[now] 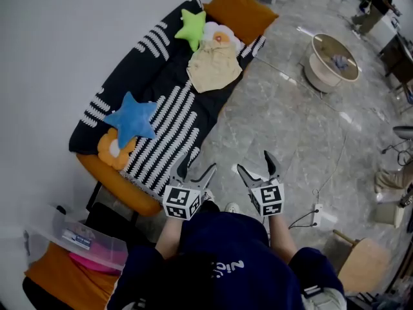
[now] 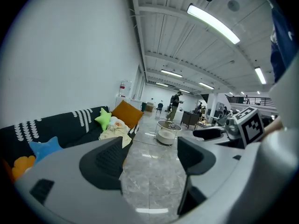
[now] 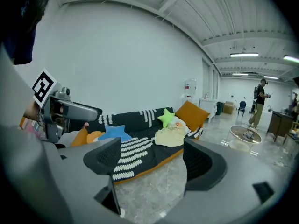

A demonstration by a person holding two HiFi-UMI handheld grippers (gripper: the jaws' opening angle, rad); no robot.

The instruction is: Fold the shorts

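The shorts (image 1: pixel 214 66) are a crumpled cream heap lying toward the far end of the black-and-white striped sofa (image 1: pixel 169 76). They also show in the left gripper view as the shorts (image 2: pixel 113 132) and in the right gripper view as the shorts (image 3: pixel 172 136). Both grippers hang over the marble floor, well short of the sofa's near end. My left gripper (image 1: pixel 197 161) is open and holds nothing. My right gripper (image 1: pixel 253 161) beside it is open too, with only floor and sofa seen between its jaws.
On the sofa lie a blue star cushion (image 1: pixel 132 118), a green star cushion (image 1: pixel 191 26) and an orange pillow (image 1: pixel 240 10). A round low table (image 1: pixel 331 60) stands on the floor at right. A plastic box (image 1: pixel 77 237) sits at lower left. A person (image 1: pixel 377 5) stands far off.
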